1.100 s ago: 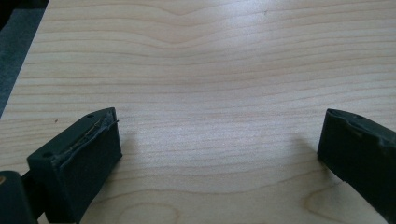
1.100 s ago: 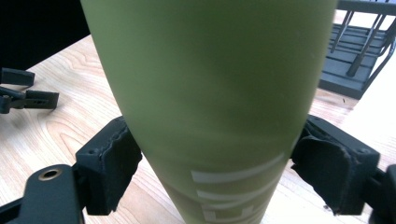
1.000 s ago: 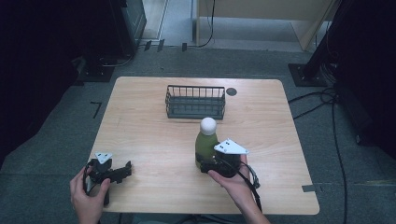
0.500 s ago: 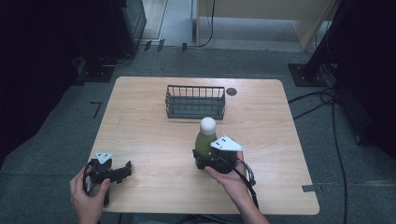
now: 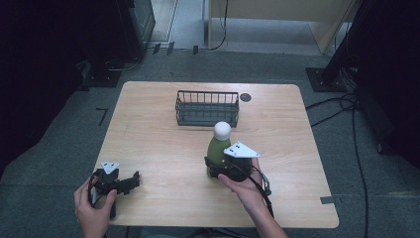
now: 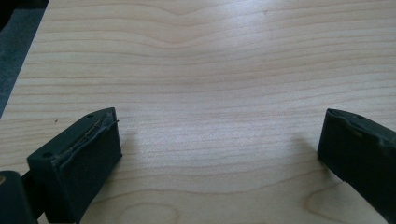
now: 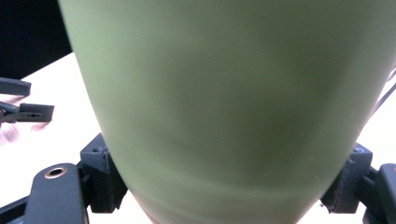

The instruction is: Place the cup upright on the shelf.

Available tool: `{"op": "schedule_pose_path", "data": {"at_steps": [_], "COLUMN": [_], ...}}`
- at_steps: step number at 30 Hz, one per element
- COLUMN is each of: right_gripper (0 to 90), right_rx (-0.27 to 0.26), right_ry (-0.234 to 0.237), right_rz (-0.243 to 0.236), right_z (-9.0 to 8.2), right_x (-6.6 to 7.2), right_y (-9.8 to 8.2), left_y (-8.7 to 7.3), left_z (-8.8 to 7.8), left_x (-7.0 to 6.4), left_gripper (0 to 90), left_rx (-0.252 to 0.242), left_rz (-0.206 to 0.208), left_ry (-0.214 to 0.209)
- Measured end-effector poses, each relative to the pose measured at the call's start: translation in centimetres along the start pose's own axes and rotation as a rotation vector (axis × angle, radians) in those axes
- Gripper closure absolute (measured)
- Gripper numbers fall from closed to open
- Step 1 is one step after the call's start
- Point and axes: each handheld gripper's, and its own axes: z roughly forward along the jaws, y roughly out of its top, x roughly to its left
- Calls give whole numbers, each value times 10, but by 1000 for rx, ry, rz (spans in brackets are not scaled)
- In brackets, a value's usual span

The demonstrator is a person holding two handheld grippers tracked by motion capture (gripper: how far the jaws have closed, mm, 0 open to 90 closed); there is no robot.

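Olive-green plastic bottle with a rounded white cap (image 5: 218, 146), standing upright near the middle of the pale wooden table (image 5: 163, 148), just in front of the dark wire basket (image 5: 207, 107). The right gripper (image 5: 218, 169) has its jaws closed against the lower body of the bottle (image 7: 229, 102), one on each side. The left gripper (image 5: 130, 181) rests near the table's front left corner, jaws spread wide and empty. Because the grasp sits low and the body appears smooth, the bottle may tip or slip if lifted quickly; contact firmness cannot be judged from this blurred close view.
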Motion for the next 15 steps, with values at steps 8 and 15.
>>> {"op": "schedule_pose_path", "data": {"at_steps": [8, 15], "right_gripper": [197, 198], "right_rx": [-12, -17], "right_ry": [-8, -18], "right_rz": [-13, 2], "right_z": [-2, 0], "right_x": [-1, -9], "right_y": [16, 32], "left_y": [0, 0], "left_z": [0, 0], "left_x": [0, 0], "left_gripper": [0, 0], "left_rx": [0, 1], "left_rz": [0, -1], "left_ry": [0, 0]}}
